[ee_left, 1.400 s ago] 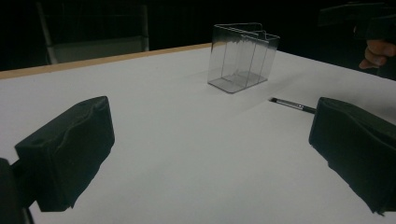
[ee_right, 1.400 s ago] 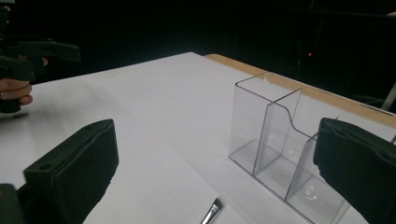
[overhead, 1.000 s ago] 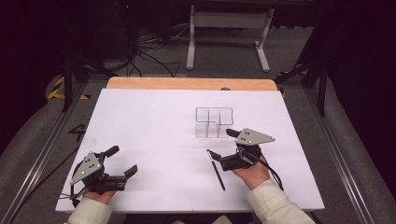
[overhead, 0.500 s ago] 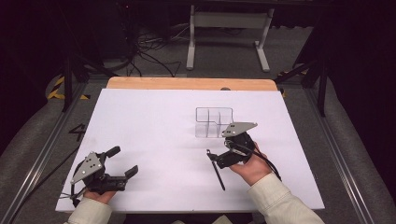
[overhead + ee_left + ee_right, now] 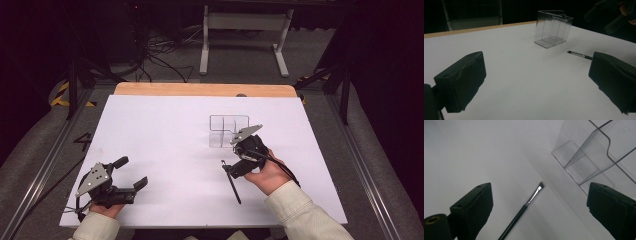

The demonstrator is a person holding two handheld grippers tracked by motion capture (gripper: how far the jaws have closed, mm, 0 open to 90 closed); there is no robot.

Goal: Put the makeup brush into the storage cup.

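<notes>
Your right hand-held gripper [image 5: 227, 167] hangs over the makeup brush [image 5: 233, 183], which lies on the tabletop [image 5: 160, 135] just in front of the clear divided organizer [image 5: 227, 131]. Your left hand-held gripper [image 5: 131, 172] sits well apart, near-left.

In the right gripper view the makeup brush [image 5: 524, 210] runs off the bottom edge, its handle end cut away, and the clear organizer [image 5: 596, 152] is cropped at the right. Its compartment count is perhaps three; unclear.
</notes>
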